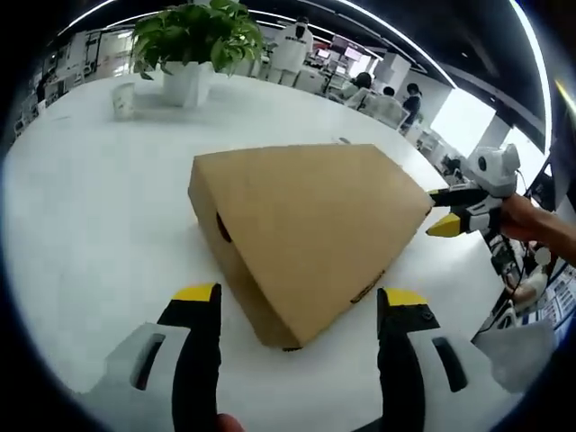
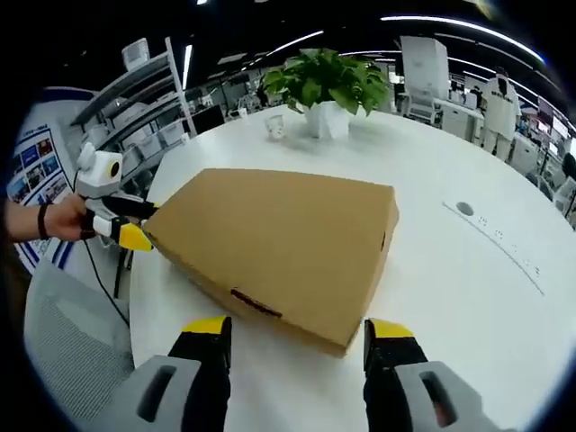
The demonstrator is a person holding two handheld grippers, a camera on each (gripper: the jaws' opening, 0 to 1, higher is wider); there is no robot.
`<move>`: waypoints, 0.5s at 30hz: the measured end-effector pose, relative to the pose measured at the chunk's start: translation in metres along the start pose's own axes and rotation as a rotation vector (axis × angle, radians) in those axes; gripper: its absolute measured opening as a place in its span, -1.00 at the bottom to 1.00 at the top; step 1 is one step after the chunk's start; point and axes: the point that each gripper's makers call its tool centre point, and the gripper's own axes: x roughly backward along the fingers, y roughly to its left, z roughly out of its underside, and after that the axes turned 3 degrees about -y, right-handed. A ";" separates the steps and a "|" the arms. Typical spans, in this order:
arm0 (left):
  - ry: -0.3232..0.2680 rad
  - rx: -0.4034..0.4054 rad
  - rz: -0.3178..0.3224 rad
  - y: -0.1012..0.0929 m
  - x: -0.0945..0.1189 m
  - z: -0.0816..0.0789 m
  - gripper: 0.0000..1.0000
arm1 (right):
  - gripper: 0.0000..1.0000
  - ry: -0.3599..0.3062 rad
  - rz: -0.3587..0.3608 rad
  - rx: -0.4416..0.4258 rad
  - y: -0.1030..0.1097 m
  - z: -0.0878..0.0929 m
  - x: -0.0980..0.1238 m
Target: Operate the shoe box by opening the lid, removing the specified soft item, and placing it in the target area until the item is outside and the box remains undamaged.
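A closed brown cardboard shoe box (image 1: pixel 315 225) lies flat on the white round table (image 1: pixel 90 225), lid down. My left gripper (image 1: pixel 301 295) stands open, its yellow-tipped jaws on either side of the box's near corner. At the box's far right corner is my right gripper (image 1: pixel 447 209), held by a hand, its jaws straddling the corner edge. In the right gripper view the box (image 2: pixel 279 238) sits ahead of my open right gripper (image 2: pixel 298 328), and the left gripper (image 2: pixel 130 223) meets the box's left corner. The soft item is hidden inside.
A potted green plant (image 1: pixel 193 40) in a white pot and a small white cup (image 1: pixel 123 99) stand at the table's far side. A cable port (image 2: pixel 463 209) is set in the table (image 2: pixel 450 270). A grey chair (image 2: pixel 63 333) stands by the table edge. People sit at desks behind.
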 end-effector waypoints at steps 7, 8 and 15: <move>0.037 -0.063 0.015 -0.002 -0.011 0.003 0.28 | 0.02 0.017 0.017 0.040 -0.006 -0.002 -0.005; 0.041 -0.067 0.012 -0.003 -0.011 0.003 0.28 | 0.02 0.018 0.021 0.046 -0.004 -0.002 -0.005; 0.069 -0.132 0.015 0.000 -0.009 0.005 0.20 | 0.01 0.027 0.059 0.066 -0.005 -0.001 -0.007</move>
